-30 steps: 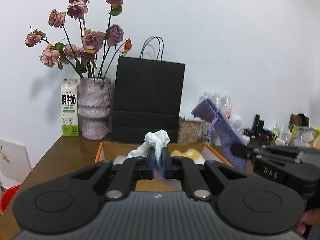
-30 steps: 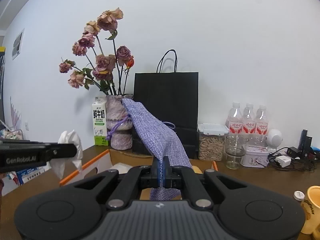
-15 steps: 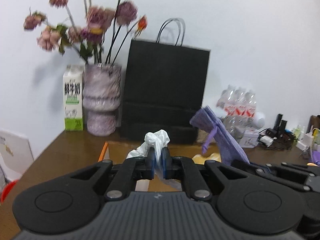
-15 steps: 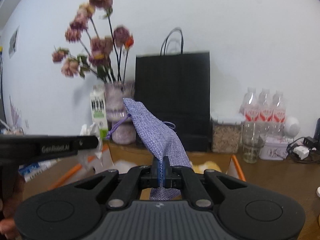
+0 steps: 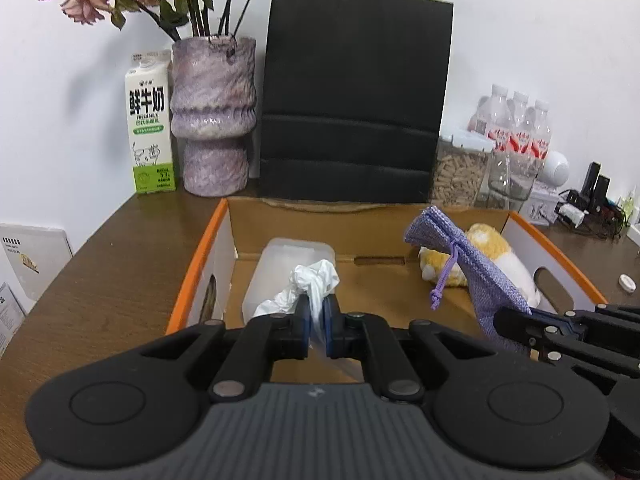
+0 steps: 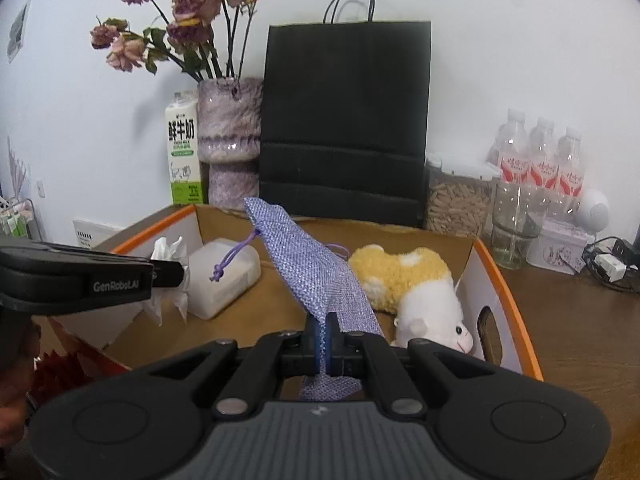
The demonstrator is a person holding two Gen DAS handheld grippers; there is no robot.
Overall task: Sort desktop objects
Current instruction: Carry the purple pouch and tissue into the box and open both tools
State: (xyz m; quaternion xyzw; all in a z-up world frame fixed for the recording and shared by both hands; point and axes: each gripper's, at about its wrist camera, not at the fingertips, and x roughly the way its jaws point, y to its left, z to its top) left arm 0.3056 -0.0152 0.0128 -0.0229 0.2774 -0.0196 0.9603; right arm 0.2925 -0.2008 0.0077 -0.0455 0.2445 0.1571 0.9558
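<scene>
My left gripper (image 5: 316, 314) is shut on a crumpled white plastic bag (image 5: 308, 284) and holds it above the left side of an orange-rimmed cardboard box (image 5: 200, 256). My right gripper (image 6: 323, 336) is shut on a purple woven drawstring pouch (image 6: 316, 272) over the middle of the same box (image 6: 508, 300). The pouch also shows in the left wrist view (image 5: 468, 260). Inside the box lie a translucent plastic container (image 6: 224, 276) and a yellow and white plush toy (image 6: 416, 284). The left gripper shows at the left of the right wrist view (image 6: 166, 273).
A black paper bag (image 5: 352, 100), a purple vase with dried roses (image 5: 212, 116) and a milk carton (image 5: 150, 124) stand behind the box. A jar of pellets (image 6: 458, 196), a glass (image 6: 516, 232), water bottles (image 6: 540, 156) and cables (image 6: 608, 264) are at the right.
Both grippers have tilted down and moved forward over the box, still holding the bag and the pouch. The box's inside has come into view.
</scene>
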